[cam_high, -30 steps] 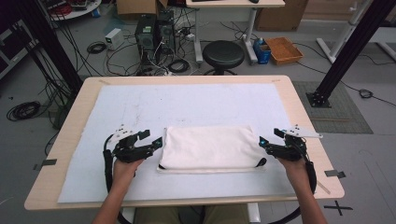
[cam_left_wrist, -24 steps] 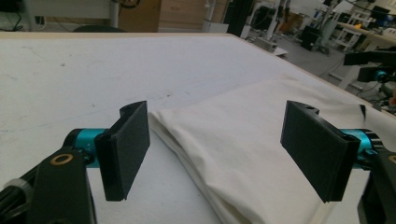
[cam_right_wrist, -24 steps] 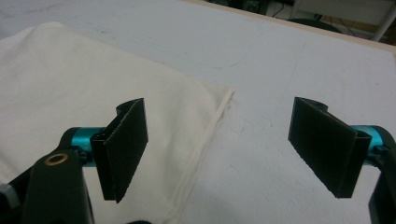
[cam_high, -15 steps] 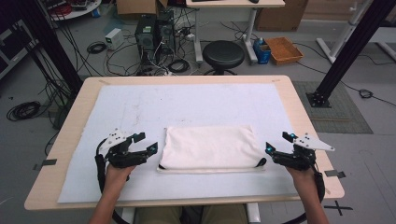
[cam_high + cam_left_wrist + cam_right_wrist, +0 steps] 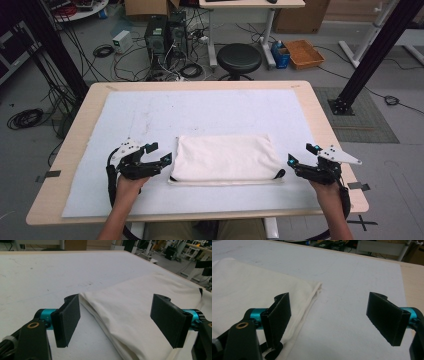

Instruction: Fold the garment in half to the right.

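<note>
Folded cloth (image 5: 225,160) between left gripper (image 5: 159,154), right gripper (image 5: 301,156); untouched.

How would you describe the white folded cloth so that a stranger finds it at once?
Look at the wooden table covered by a pale mat. Near its front edge, between the left tool and the right tool, lies the folded cloth. It is the mat's sole soft item, cream-white with a dark strap at one corner.
</note>
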